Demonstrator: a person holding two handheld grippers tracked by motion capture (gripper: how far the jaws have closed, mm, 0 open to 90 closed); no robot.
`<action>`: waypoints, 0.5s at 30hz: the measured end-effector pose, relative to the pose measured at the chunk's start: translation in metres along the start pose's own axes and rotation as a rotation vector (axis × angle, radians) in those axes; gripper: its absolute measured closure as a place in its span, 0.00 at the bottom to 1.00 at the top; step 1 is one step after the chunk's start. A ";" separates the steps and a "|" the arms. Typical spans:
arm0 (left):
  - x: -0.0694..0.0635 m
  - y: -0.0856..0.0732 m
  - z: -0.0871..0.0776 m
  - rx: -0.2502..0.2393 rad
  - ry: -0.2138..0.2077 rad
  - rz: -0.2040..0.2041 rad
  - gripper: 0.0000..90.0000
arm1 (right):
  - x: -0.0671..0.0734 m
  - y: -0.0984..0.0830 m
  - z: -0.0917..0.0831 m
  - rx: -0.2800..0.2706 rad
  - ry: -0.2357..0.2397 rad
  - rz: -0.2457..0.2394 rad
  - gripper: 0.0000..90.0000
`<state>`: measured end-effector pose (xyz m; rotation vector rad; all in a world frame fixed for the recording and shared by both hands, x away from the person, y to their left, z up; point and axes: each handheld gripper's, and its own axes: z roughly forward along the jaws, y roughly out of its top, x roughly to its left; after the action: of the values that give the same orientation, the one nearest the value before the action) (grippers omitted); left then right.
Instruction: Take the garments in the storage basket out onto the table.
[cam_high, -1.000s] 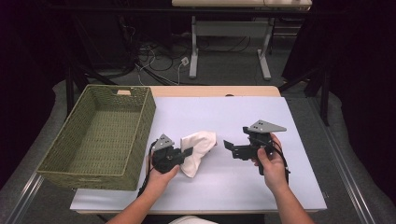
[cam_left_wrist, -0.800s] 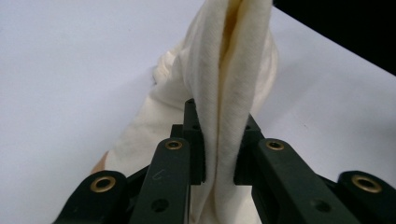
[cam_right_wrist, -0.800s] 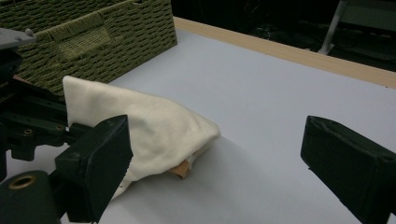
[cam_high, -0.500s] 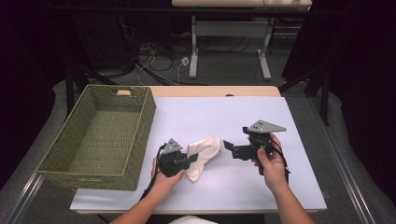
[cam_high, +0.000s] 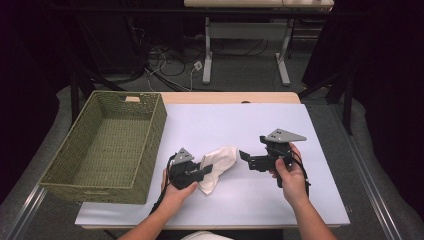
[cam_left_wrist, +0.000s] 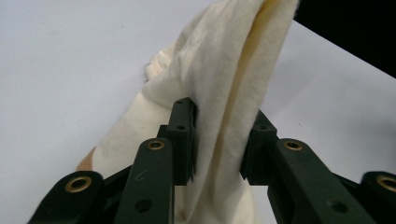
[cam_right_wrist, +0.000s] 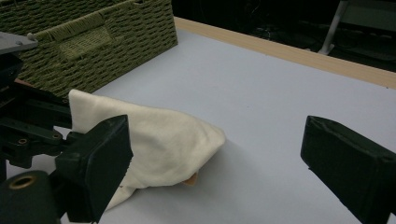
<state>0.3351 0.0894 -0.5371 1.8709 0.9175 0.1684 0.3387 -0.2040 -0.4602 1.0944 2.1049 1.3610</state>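
Note:
A cream cloth (cam_high: 221, 161) lies bunched on the white table (cam_high: 225, 120), between my two grippers. My left gripper (cam_high: 204, 169) has the cloth's near end between its jaws. In the left gripper view the cloth (cam_left_wrist: 224, 93) rises in a fold through my left gripper (cam_left_wrist: 218, 116) and touches both pads (cam_left_wrist: 184, 135). The jaws have just been opening. My right gripper (cam_high: 248, 161) is held just right of the cloth, open wide. In the right gripper view the cloth (cam_right_wrist: 154, 135) lies ahead of my right gripper (cam_right_wrist: 215, 135), with nothing between its jaws.
A green woven basket (cam_high: 150, 145) stands at the left of the table, also seen in the right gripper view as the basket (cam_right_wrist: 93, 42). Beyond the table's wooden far edge (cam_high: 230, 97) are cables and table legs on the floor.
The left gripper has shifted slightly right with the cloth. The cloth now stretches up and right toward the right gripper. The right gripper has stayed put.

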 end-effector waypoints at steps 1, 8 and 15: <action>0.000 0.000 -0.001 -0.003 -0.005 -0.003 0.76 | 0.000 0.000 0.000 -0.002 0.002 0.001 0.09; 0.001 0.002 -0.001 -0.030 0.001 -0.004 0.62 | 0.001 0.000 0.000 0.002 0.001 0.006 0.09; 0.004 0.001 0.003 -0.036 0.004 0.006 0.49 | 0.001 0.000 0.001 0.006 0.004 0.003 0.09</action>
<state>0.3399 0.0897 -0.5386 1.8412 0.9054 0.1910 0.3385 -0.2030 -0.4609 1.0987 2.1117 1.3605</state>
